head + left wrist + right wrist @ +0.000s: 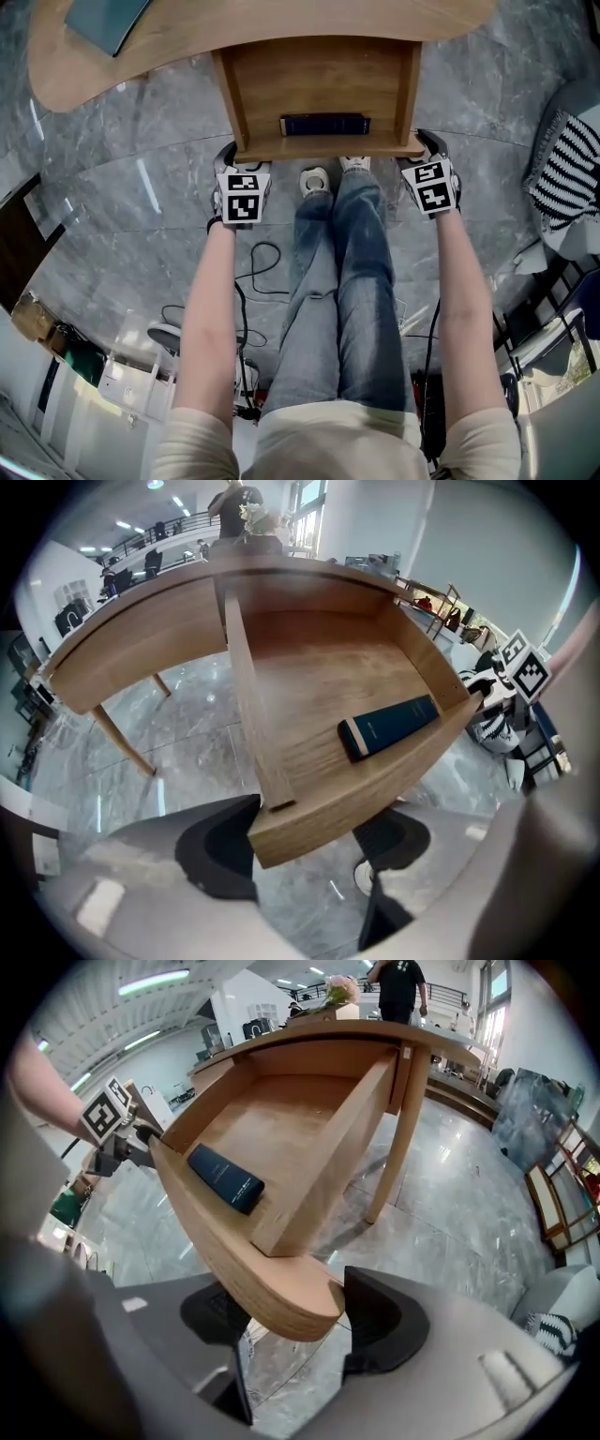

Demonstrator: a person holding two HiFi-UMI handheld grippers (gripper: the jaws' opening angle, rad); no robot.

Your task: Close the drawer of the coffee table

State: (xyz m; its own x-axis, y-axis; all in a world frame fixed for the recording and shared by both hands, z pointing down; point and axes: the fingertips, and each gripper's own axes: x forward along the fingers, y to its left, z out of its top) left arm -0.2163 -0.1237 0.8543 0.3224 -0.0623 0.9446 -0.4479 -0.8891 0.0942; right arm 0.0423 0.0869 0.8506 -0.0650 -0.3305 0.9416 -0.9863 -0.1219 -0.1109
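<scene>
The drawer (319, 84) is standing pulled out of the coffee table (281, 19) at the upper middle of the head view, with a dark blue box (324, 125) lying against its front. The left gripper (307, 847) is straddling the front's left end with its jaws spread wide, not clamping. The right gripper (295, 1321) is doing likewise at the right end. The front is hiding part of each inner jaw, and the coffee table is running off the top edge.

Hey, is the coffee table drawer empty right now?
No, a dark blue flat box lies inside the open drawer, right against its front panel.
</scene>
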